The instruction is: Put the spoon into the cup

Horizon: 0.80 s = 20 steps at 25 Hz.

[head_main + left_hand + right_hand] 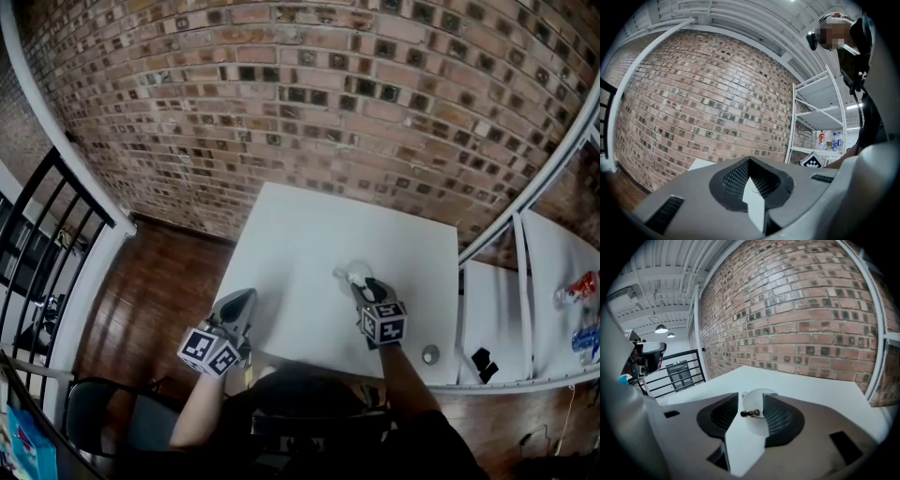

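Note:
A translucent white cup (356,274) stands on the white table (309,234), right of its middle. My right gripper (372,285) reaches it from the near side. In the right gripper view the cup (758,423) sits in the gap between the jaws of my right gripper (751,401). The jaws stand apart, open. The dark end of the spoon (751,413) shows at the cup, in that gap, and neither pad presses on it. My left gripper (246,298) rests near the table's front left. Its jaws meet at the tips, shut and with nothing in them (749,160).
A small round object (430,354) lies at the table's front right corner. White shelving (525,309) with bottles (579,289) stands to the right. A brick wall (309,103) is behind the table, a black railing (47,244) to the left, and a dark chair (94,412) is at lower left.

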Tool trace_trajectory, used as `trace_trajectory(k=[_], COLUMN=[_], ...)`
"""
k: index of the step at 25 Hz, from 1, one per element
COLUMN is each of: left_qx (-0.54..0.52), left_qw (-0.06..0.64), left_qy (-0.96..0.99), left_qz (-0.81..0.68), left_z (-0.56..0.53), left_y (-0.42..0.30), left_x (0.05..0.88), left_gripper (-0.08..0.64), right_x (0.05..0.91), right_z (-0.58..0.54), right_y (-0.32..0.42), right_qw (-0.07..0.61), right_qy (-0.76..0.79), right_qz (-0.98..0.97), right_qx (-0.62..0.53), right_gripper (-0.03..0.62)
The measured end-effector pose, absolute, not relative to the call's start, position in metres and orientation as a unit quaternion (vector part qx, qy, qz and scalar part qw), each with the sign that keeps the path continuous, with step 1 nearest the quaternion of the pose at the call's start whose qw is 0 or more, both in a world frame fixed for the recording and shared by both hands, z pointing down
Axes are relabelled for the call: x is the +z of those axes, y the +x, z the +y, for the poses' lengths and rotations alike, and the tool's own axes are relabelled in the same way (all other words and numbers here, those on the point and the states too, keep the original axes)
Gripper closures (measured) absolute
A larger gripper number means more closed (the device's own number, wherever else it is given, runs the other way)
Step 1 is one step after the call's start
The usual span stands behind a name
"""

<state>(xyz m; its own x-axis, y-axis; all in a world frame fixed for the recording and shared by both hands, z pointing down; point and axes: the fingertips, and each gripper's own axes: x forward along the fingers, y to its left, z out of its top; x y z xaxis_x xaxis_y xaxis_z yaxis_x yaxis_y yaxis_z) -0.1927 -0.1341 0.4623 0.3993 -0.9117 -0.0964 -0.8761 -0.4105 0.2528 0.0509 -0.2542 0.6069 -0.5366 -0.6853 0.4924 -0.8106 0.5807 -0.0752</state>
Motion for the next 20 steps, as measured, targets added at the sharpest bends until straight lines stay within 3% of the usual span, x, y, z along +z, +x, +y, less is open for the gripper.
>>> trace_trajectory(k=[15,20], left_qx=[-0.111,-0.109], left_qw=[0.084,0.087], left_qy=[0.850,0.865], left_qz=[-0.509,-0.482], left_z=[-0.144,-0.152], left_y=[-0.175,-0.156], left_x=[0.464,0.463], left_gripper=[0.556,0.555], right_x=[0.564,0.534], right_z=[-0.236,-0.219], right_y=[0.081,0.120], right_qw=[0.150,0.089], right_qy=[0.464,0.509], right_qz=[-0.863,-0.847], right_qx=[0.134,0.128], right_gripper=[0.420,0.485])
